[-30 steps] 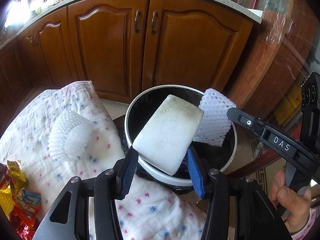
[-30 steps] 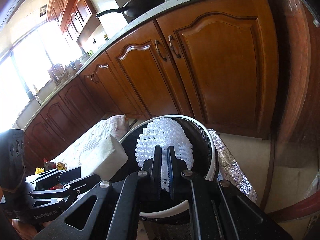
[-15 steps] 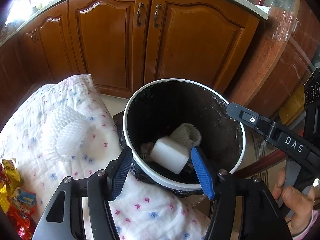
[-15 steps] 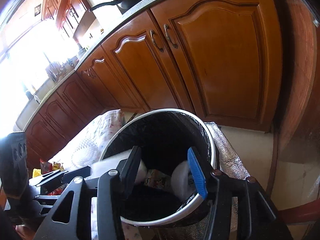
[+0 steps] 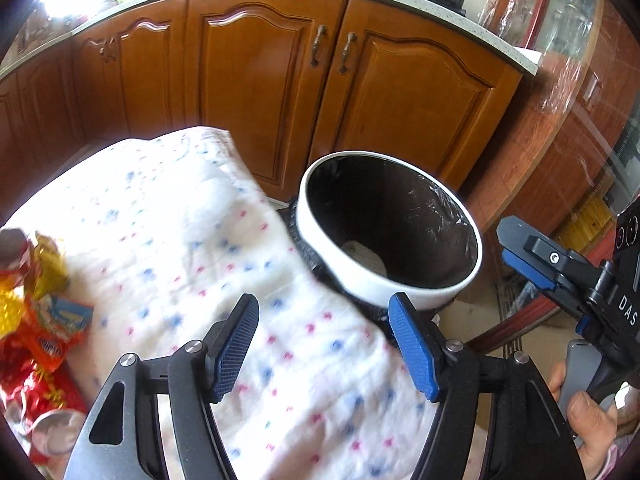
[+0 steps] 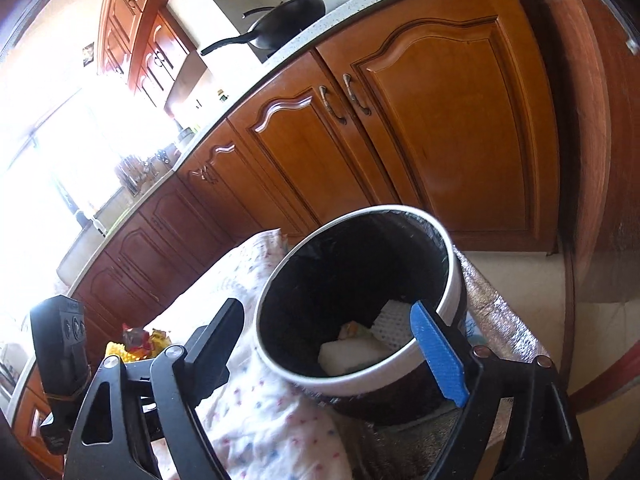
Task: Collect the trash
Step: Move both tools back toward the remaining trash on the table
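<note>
Twice confirming release: seeing the left gripper (image 5: 322, 304) opening above the spotted cloth (image 5: 180, 220) with nothing between its jaws, and the right gripper (image 6: 324, 306) opening just near the bin (image 5: 360, 276), likewise grasping nothing.

Locating collected trash inside the bin: a white foam block (image 6: 344, 356) and a white foam net (image 6: 392, 320) lying at the bottom, with a small coloured scrap between them.

Locating uncollected trash at the far left of the cloth: crumpled snack wrappers (image 5: 36, 320) in red and yellow, heaped together, well apart from the bin. Noting something silvery just near them at the left edge, too blurred to identify.

Judging the wrappers as very light, thin, crinkly and slick, not fragile; expecting them to slip from flat pads. Recommending pinching a bunched fold or a raised edge, not a flat face, and avoiding catching the soft cloth beneath.

Observing wooden cabinets (image 5: 260, 80) beyond, a pan (image 6: 288, 24) on the counter, and a person's hand (image 5: 584, 420) holding the right gripper's handle. Finding nothing standing between the wrappers and the bin; flagging only the white rim as an obstacle on the return.
</note>
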`<state>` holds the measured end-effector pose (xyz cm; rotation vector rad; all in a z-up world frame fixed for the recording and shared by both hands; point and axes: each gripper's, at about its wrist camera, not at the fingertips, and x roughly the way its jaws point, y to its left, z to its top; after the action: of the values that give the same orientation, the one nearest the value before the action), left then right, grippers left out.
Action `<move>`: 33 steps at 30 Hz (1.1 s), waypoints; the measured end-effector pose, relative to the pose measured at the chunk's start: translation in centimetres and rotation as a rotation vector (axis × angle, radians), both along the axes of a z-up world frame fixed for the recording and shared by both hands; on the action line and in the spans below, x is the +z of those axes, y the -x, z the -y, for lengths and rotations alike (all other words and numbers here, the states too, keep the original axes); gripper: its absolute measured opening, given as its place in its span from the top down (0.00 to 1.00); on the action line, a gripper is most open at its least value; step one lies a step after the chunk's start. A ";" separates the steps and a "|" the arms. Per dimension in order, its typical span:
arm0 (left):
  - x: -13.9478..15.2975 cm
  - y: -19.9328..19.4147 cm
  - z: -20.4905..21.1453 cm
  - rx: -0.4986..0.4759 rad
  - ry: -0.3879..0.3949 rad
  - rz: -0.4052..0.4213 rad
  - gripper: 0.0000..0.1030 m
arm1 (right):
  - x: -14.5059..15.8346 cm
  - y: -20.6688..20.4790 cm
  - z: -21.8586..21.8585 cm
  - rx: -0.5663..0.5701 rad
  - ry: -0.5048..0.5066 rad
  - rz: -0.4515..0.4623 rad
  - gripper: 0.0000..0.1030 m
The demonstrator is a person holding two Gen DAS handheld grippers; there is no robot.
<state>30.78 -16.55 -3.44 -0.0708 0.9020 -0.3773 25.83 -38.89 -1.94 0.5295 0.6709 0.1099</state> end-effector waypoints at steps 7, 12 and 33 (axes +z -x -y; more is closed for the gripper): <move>0.4 4.6 -3.4 0.062 0.010 0.004 0.35 | -0.3 2.4 -3.7 0.044 -0.016 0.003 0.14; 0.6 7.5 -6.9 0.122 0.018 0.004 0.35 | -0.5 3.5 -6.1 0.083 -0.020 -0.001 0.14; 3.4 16.8 -19.2 0.402 0.037 0.024 0.35 | -1.2 5.6 -16.7 0.294 0.018 -0.012 0.14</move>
<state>13.94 2.66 -0.01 -0.2763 0.8339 -0.0203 20.26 -22.15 -3.18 0.4117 0.7583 0.3766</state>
